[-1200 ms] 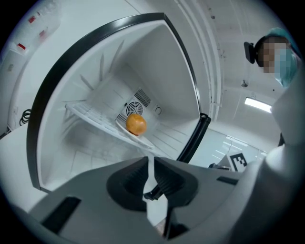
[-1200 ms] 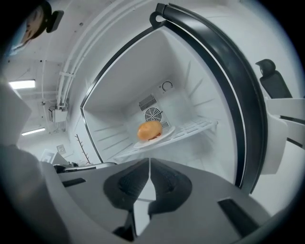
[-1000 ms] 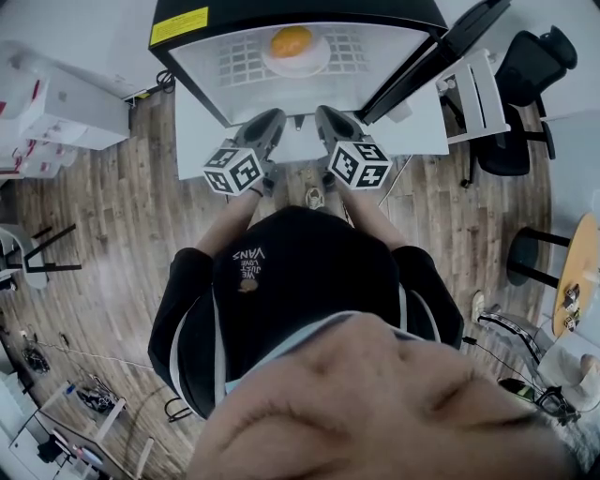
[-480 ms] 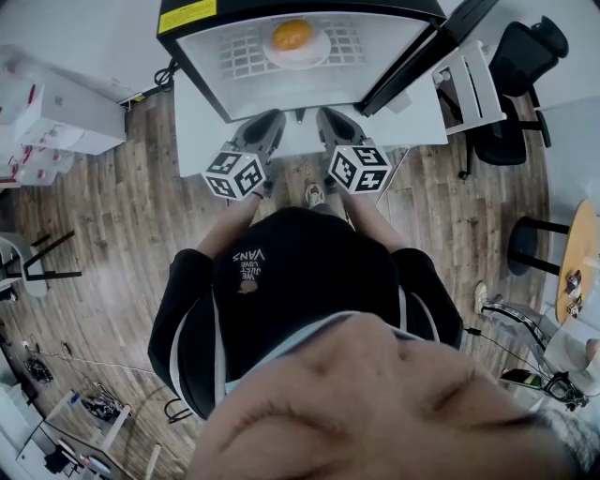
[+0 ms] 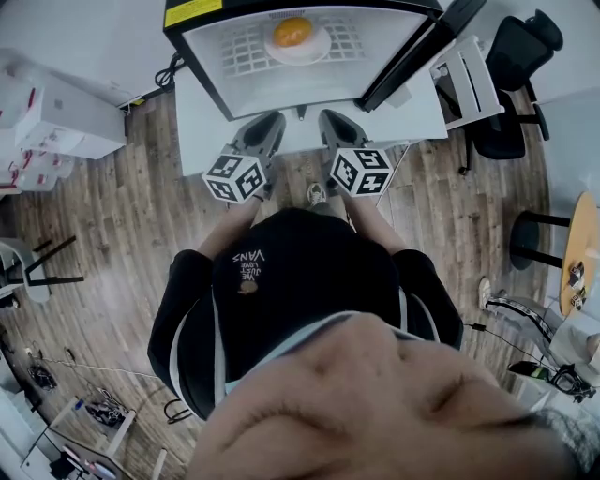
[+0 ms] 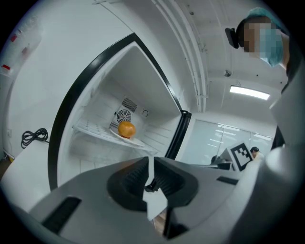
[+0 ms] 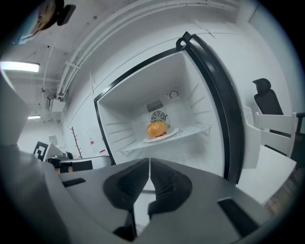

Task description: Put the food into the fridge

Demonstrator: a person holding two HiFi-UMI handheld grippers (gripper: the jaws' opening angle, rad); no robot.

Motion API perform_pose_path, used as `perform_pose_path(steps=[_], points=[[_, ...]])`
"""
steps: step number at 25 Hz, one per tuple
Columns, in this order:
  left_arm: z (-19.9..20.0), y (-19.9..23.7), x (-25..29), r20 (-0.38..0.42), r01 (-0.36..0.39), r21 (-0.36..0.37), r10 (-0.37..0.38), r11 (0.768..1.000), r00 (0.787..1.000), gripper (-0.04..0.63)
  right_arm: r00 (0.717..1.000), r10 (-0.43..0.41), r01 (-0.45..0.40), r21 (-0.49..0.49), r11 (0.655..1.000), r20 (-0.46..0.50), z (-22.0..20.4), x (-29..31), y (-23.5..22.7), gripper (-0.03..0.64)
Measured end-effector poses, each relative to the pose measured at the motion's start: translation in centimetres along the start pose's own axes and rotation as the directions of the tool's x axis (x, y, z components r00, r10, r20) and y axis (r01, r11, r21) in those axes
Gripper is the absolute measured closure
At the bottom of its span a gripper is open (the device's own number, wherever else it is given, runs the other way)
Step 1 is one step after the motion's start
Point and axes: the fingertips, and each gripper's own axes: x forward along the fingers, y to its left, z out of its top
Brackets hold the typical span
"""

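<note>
An orange bun-like food (image 5: 292, 31) lies on a white plate (image 5: 313, 51) on the wire shelf inside the open fridge (image 5: 199, 10). The same food (image 6: 126, 129) (image 7: 157, 128) shows deep in the fridge in both gripper views. My left gripper (image 5: 266, 134) (image 6: 149, 167) and right gripper (image 5: 330, 131) (image 7: 149, 167) hang side by side in front of the fridge opening, outside it. Both have their jaws together with nothing between them.
The fridge door (image 5: 412, 58) stands swung open to the right, with white door shelves (image 5: 469, 80). A black office chair (image 5: 514, 66) stands right of it. White boxes (image 5: 56, 117) sit at the left on the wooden floor. A round table (image 5: 579, 267) shows at far right.
Both grippers have drifted slightly away from the fridge as the head view shifts a little upward. Food and plate stay put on the shelf.
</note>
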Motion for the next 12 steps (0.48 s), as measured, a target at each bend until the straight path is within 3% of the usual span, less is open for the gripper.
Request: perform_pose_path(steps=[12], points=[[-0.6, -0.8, -1.6, -0.002, -0.001, 0.05, 0.001, 0.999, 1.0, 0.558, 1.0, -0.021, 0.021, -0.037, 0.999, 0.013, 0.0, -1.2, 0.6, 0.604]])
